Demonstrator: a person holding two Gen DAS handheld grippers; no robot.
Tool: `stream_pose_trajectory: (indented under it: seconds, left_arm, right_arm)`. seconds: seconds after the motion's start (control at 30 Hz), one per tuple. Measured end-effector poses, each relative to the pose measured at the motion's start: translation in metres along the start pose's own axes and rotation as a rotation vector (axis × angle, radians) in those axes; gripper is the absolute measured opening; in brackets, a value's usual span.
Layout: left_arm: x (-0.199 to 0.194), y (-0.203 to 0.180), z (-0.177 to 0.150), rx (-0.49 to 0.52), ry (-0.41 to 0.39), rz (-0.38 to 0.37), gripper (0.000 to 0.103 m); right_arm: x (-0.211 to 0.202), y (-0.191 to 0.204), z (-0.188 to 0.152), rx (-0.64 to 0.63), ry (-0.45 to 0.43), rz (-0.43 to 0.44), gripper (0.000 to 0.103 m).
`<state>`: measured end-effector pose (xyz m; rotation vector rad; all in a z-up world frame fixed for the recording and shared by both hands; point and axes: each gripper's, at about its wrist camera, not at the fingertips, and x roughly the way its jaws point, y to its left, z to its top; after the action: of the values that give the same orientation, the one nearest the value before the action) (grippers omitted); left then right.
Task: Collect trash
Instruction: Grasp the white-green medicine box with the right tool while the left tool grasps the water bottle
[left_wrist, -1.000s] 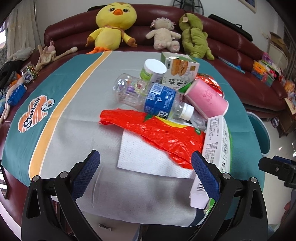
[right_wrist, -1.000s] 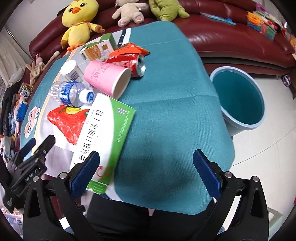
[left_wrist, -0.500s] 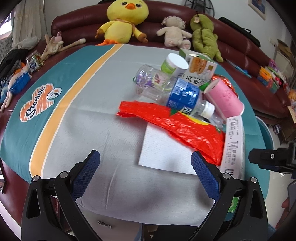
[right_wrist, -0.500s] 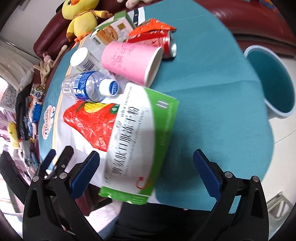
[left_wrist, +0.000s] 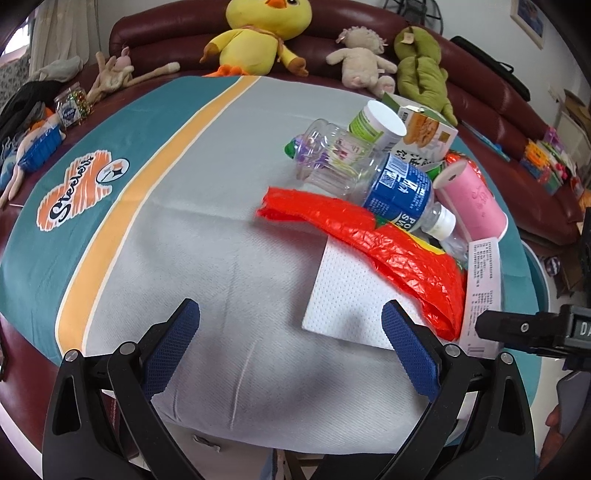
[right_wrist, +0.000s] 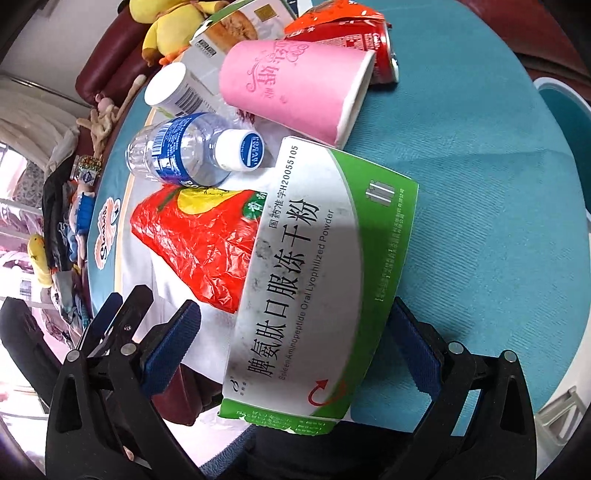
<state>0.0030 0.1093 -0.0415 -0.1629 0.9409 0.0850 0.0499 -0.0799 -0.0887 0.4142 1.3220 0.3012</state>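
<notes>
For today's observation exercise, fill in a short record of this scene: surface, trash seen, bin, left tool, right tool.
surface: table under a teal, grey and orange cloth
trash seen: medicine box, red plastic bag, water bottle, pink paper cup, red can, white napkin
bin: teal bin, beside the table
left tool: open, empty, above the cloth
right tool: open astride the medicine box, jaws just closing

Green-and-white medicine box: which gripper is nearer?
Right. The right gripper straddles the medicine box, open, its jaws just closing in. The left gripper hovers over the paper napkin beside it.
</notes>
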Motion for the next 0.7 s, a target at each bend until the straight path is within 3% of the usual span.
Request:
stream_pose_trajectory:
  seconds: [0.07,0.43,0.7]
  left_arm:
    - [0.002,0.001,0.000,-0.002,0.008,0.001,0.099]
    - [0.001,-0.001,0.009,-0.006,0.031,-0.025,0.099]
    - [0.001,-0.019,0.047,-0.042,0.053,-0.110,0.099]
  right_arm:
    - [0.003,-0.002,0.000,0.001,0.010,0.005,0.073]
    - [-0.020,-0.001,-0.001,-0.084,-0.058,-0.033,0.073]
    - [-0.048,-0.019,0.012,-0.107,-0.131,-0.078,0.073]
